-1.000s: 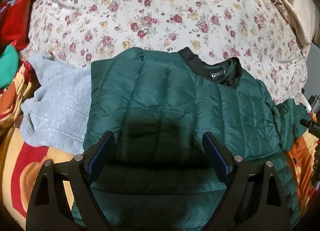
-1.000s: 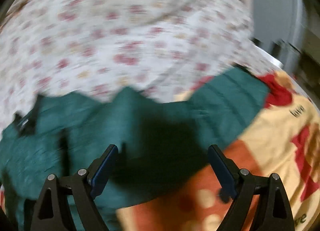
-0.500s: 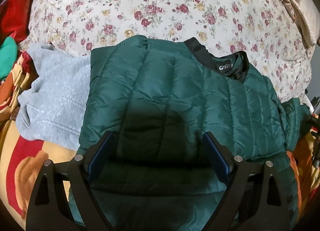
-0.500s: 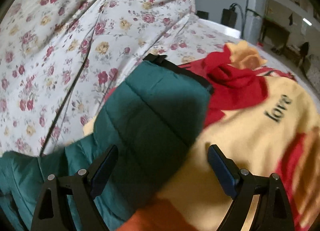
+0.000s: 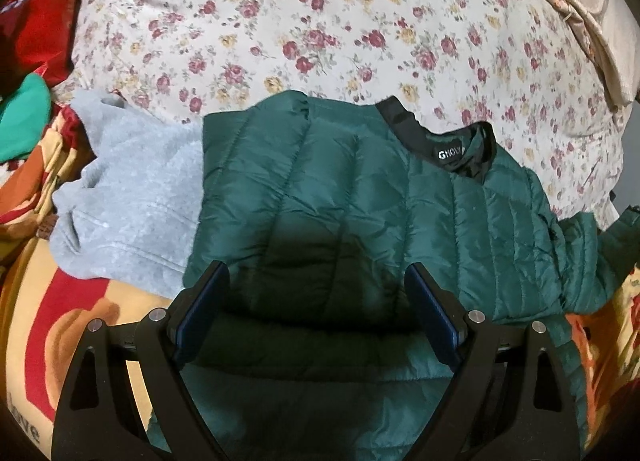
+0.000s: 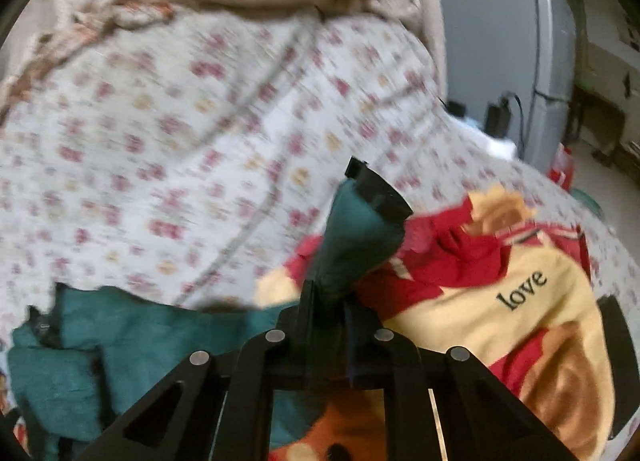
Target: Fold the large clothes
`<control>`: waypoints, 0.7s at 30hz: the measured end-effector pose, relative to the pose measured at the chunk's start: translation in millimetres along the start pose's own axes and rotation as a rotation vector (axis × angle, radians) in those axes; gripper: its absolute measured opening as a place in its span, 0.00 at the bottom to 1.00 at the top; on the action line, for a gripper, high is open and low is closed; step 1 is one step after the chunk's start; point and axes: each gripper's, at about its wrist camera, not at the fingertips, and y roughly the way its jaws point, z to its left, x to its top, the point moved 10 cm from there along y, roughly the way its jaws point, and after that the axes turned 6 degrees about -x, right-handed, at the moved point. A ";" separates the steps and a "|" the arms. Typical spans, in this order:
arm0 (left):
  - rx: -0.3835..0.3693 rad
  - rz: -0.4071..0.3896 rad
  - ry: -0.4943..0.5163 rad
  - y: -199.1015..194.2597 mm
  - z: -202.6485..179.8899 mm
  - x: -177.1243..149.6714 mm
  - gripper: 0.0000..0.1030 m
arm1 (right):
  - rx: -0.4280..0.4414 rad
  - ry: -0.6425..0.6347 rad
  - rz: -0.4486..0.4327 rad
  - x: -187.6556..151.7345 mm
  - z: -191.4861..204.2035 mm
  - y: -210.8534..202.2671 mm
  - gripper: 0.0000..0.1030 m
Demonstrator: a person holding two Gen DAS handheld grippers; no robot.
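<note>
Left wrist view: the green quilted jacket (image 5: 340, 197) lies flat on the bed, one sleeve folded across its back, partly over a grey sweater (image 5: 128, 197); the black collar (image 5: 440, 137) label reads "GHOU" — the rest is hidden. The left tongs (image 5: 316, 301) hover open above it.

Right wrist view: the right tongs (image 6: 328, 301) have just closed, pinching the jacket's black-edged sleeve (image 6: 356, 237) — "love" shows on the blanket (image 6: 520, 285).

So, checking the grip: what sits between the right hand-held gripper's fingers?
The green jacket's sleeve, pinched near its black cuff, per the right wrist view.
</note>
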 end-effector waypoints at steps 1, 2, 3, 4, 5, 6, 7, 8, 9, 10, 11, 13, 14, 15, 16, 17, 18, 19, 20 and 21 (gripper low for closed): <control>0.002 -0.005 -0.005 -3.1 1.5 1.1 0.87 | 0.027 -0.025 -0.018 4.7 12.4 -13.5 0.11; 0.004 -0.009 -0.009 -5.4 2.7 2.0 0.87 | 0.052 -0.049 -0.032 8.0 22.6 -24.0 0.11; 0.006 -0.015 -0.016 -8.2 4.7 3.5 0.87 | 0.082 -0.079 -0.047 9.3 37.1 -36.4 0.10; 0.006 -0.020 -0.024 -10.6 6.3 4.8 0.87 | 0.117 -0.114 -0.062 11.2 55.5 -47.8 0.08; 0.006 -0.025 -0.033 -12.8 8.2 5.9 0.87 | 0.155 -0.154 -0.073 11.5 77.3 -60.0 0.05; 0.004 -0.028 -0.044 -15.2 10.4 7.1 0.87 | 0.186 -0.190 -0.080 10.9 96.5 -70.4 0.05; 0.002 -0.030 -0.053 -17.0 12.3 8.0 0.87 | 0.224 -0.225 -0.087 9.5 118.6 -80.1 0.05; 0.000 -0.033 -0.060 -19.1 13.9 8.9 0.87 | 0.266 -0.259 -0.087 4.1 142.6 -89.4 0.05; -0.001 -0.039 -0.069 -21.8 16.2 10.5 0.87 | 0.302 -0.289 -0.085 0.9 163.3 -96.0 0.04; 0.000 -0.042 -0.073 -23.3 17.7 11.3 0.87 | 0.343 -0.337 -0.088 -4.5 192.2 -103.7 0.04; 0.003 -0.045 -0.078 -24.7 19.8 12.2 0.87 | 0.363 -0.366 -0.092 -8.6 208.5 -107.2 0.04; 0.003 -0.046 -0.091 -25.1 23.9 14.1 0.87 | 0.383 -0.413 -0.107 -16.6 238.6 -111.2 0.04; 0.002 -0.045 -0.099 -25.1 25.8 14.8 0.87 | 0.389 -0.417 -0.109 -18.5 246.3 -107.7 0.04; 0.000 -0.042 -0.110 -25.4 27.8 15.1 0.87 | 0.396 -0.414 -0.097 -19.9 249.5 -103.5 0.05; -0.007 -0.041 -0.122 -26.1 29.3 15.3 0.87 | 0.389 -0.415 -0.062 -24.6 249.4 -93.3 0.12; -0.013 -0.042 -0.128 -26.8 29.8 15.4 0.87 | 0.358 -0.417 -0.038 -28.8 243.0 -82.7 0.37; -0.016 -0.045 -0.134 -27.8 30.7 16.1 0.87 | 0.334 -0.417 -0.024 -32.9 236.9 -76.8 0.53; -0.015 -0.047 -0.138 -28.6 31.6 16.7 0.87 | 0.313 -0.412 -0.003 -39.5 226.8 -67.3 0.78; -0.015 -0.047 -0.142 -29.0 32.2 17.2 0.87 | 0.297 -0.402 0.008 -45.1 213.8 -58.8 0.81; -0.017 -0.046 -0.145 -28.7 32.4 17.0 0.87 | 0.278 -0.390 0.018 -50.7 199.4 -51.5 0.81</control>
